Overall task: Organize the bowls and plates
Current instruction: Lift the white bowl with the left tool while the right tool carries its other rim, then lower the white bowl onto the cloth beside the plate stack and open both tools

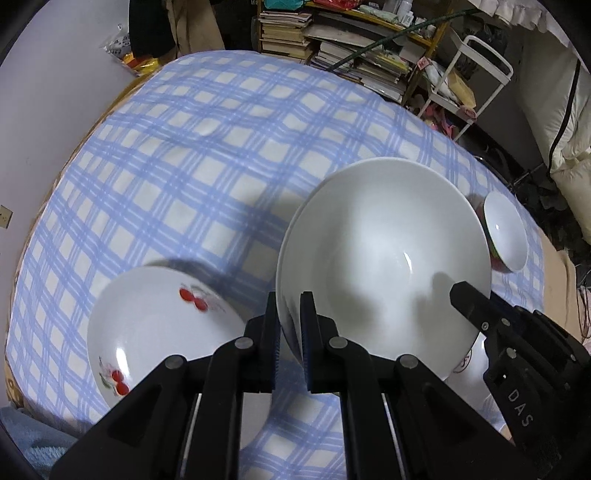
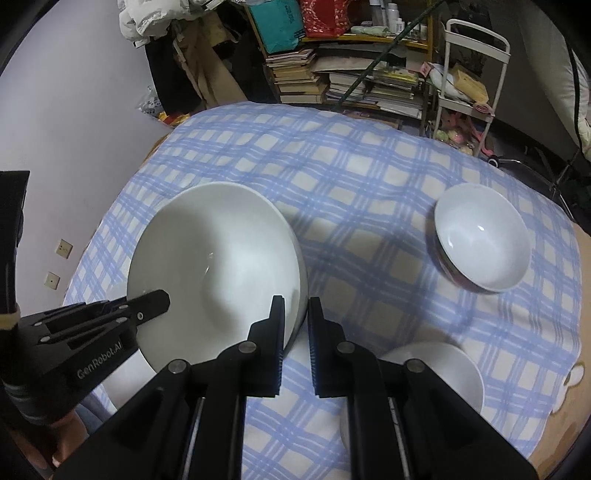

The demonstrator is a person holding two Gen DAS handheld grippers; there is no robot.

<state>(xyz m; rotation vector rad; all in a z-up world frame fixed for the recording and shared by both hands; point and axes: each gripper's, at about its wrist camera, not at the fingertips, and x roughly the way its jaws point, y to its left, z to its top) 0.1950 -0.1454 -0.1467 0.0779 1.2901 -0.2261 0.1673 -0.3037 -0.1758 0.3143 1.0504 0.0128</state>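
"DAS" – right gripper (image 1: pixel 466 300); "GenRobot.AI" – left gripper (image 2: pixel 157 301).

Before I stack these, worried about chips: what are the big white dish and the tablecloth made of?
Big white dish: looks like glazed ceramic or porcelain, given its glossy white surface and sharp highlights. Tablecloth: soft woven fabric, matte, with a blue check and slight wrinkles.

1. A blue-and-white checked cloth (image 2: pixel 369 192) covers the table.
2. Stacks of books (image 2: pixel 299 79) crowd a yellow-framed shelf (image 1: pixel 369 16) behind it.
3. A white metal cart (image 2: pixel 476 74) holding a cardboard box (image 2: pixel 471 86) stands beside the shelf.
4. Two wall sockets (image 2: pixel 59 264) sit on the pale wall.
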